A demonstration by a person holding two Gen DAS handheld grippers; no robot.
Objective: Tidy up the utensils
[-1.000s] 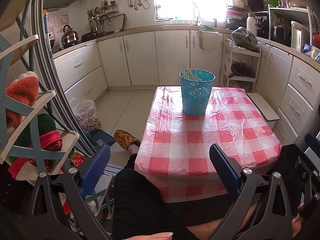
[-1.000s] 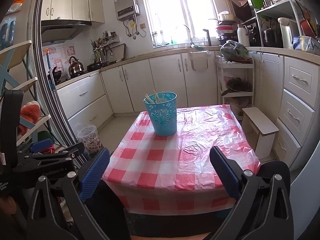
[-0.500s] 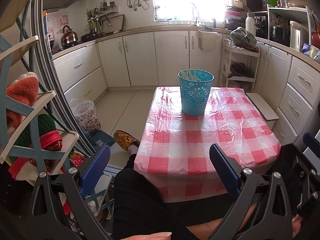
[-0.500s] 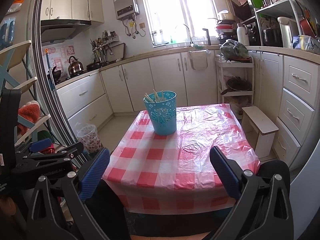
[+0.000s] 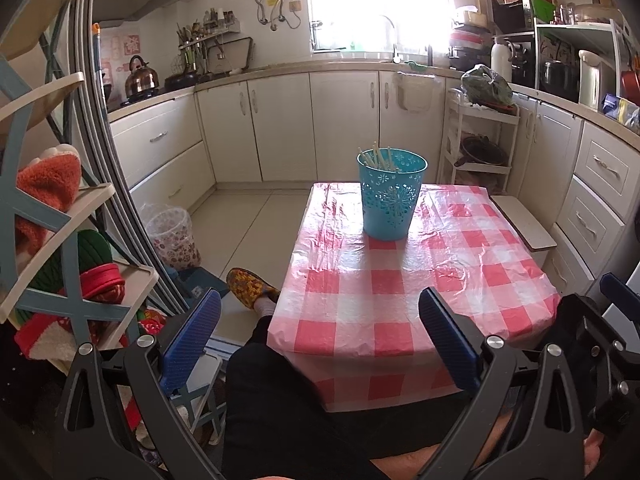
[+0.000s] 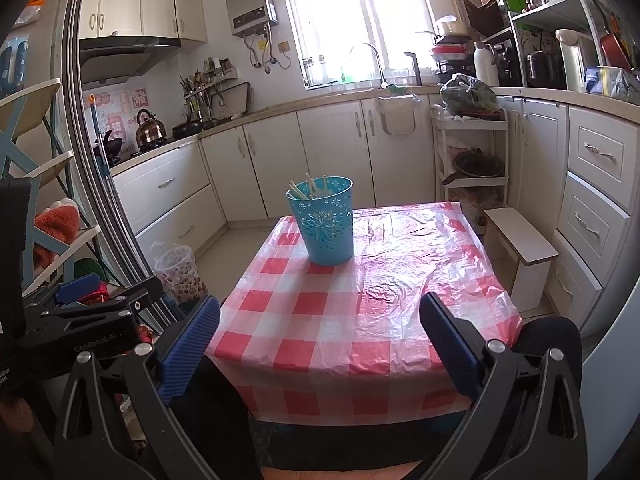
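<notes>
A blue perforated plastic holder [image 5: 390,196] stands on the far half of the table with the red-and-white checked cloth [image 5: 404,292]; it also shows in the right wrist view [image 6: 323,220]. Several pale chopsticks [image 5: 378,159] stand inside it, their tips showing in the right wrist view [image 6: 308,188]. My left gripper [image 5: 320,336] is open and empty, held back before the table's near edge. My right gripper [image 6: 320,340] is open and empty, also before the near edge. The left gripper's body [image 6: 80,320] shows at the left of the right wrist view.
A shelf rack [image 5: 48,200] with cloth items stands close at the left. A patterned bin [image 5: 172,236] sits on the floor. A small wooden stool [image 6: 520,248] stands right of the table. White cabinets [image 5: 340,120] line the room. My leg [image 5: 280,400] lies below the table edge.
Both views shifted very slightly; the grippers stay open and empty and the holder has not moved.
</notes>
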